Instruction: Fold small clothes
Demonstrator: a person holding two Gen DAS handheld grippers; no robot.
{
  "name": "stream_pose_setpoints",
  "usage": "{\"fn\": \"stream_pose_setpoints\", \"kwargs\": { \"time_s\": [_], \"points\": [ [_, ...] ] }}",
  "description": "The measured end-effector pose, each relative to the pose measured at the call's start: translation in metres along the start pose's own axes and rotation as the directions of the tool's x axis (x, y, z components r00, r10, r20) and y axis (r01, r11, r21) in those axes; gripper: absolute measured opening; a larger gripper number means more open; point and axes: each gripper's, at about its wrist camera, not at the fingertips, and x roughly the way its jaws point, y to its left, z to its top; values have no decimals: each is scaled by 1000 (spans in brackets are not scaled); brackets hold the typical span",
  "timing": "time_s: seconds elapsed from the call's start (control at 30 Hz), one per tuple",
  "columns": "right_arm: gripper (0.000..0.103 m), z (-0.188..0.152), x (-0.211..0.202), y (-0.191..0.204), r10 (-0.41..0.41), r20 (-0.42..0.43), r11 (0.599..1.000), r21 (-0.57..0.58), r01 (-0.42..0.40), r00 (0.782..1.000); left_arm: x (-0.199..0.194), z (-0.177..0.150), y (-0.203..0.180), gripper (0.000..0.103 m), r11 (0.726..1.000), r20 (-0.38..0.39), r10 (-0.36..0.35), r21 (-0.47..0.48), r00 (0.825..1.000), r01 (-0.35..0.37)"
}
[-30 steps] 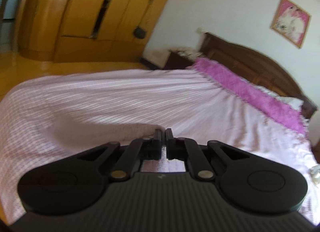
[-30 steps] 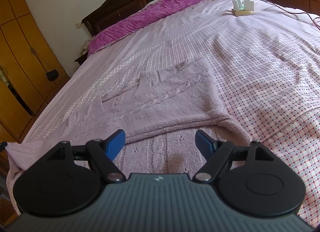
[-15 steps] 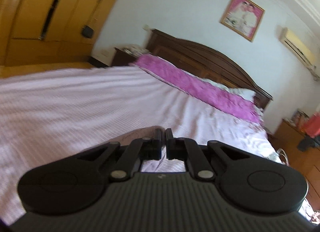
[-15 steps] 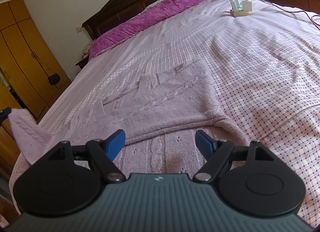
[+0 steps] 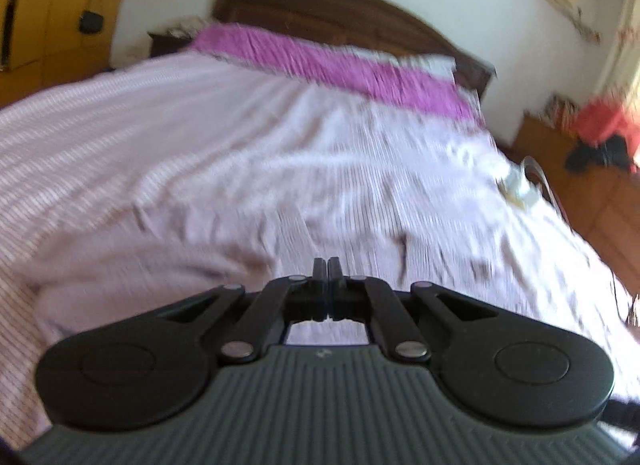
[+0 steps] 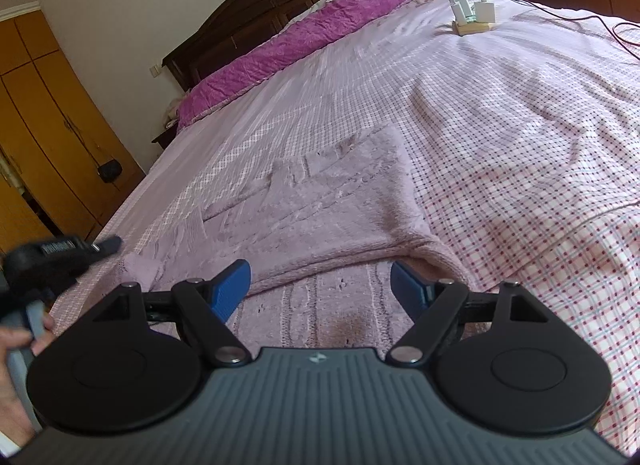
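Observation:
A pale mauve knitted sweater (image 6: 320, 201) lies spread on the checked bedsheet (image 6: 500, 145), its upper half folded over the lower part. My right gripper (image 6: 318, 269) hovers open just above the sweater's near part, blue pads wide apart with nothing pinched. My left gripper (image 6: 110, 243) comes in low at the sweater's left side, held by a person's hand (image 6: 16, 345). In the blurred left wrist view that gripper (image 5: 327, 263) is shut, and the sweater's sleeve (image 5: 140, 265) runs up to its tips. The sleeve end (image 6: 136, 267) bunches right under them.
A power strip with white chargers (image 6: 472, 19) and trailing cables sits far right on the bed. A purple pillow cover (image 6: 304, 37) lines the dark wooden headboard. An orange wardrobe (image 6: 48, 125) stands beyond the bed's left edge; a bedside cabinet (image 5: 560, 145) stands right.
My left gripper swept right and lower, carrying the sleeve from hanging off the bed's left edge in over the sweater's left side. The right gripper stayed still and open.

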Motion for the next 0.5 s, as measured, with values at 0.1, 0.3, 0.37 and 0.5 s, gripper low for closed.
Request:
{"fn": "stream_pose_setpoints", "kwargs": {
  "time_s": [0.1, 0.3, 0.37, 0.5],
  "points": [
    [83, 0, 2, -1, 7, -4, 1000, 4, -7, 1000, 3, -10, -1, 4, 1000, -53, 4, 18, 999, -3],
    [83, 3, 8, 8, 41, -22, 999, -10, -41, 999, -5, -17, 10, 6, 994, -114, 88, 69, 990, -80],
    [83, 5, 12, 16, 62, -31, 998, -23, -63, 998, -10, -13, 20, 6, 993, -129, 109, 57, 986, -103],
    [83, 13, 23, 37, 128, -70, 990, -47, -131, 989, -27, -11, 42, 7, 987, -148, 156, 56, 977, -149]
  ]
}}
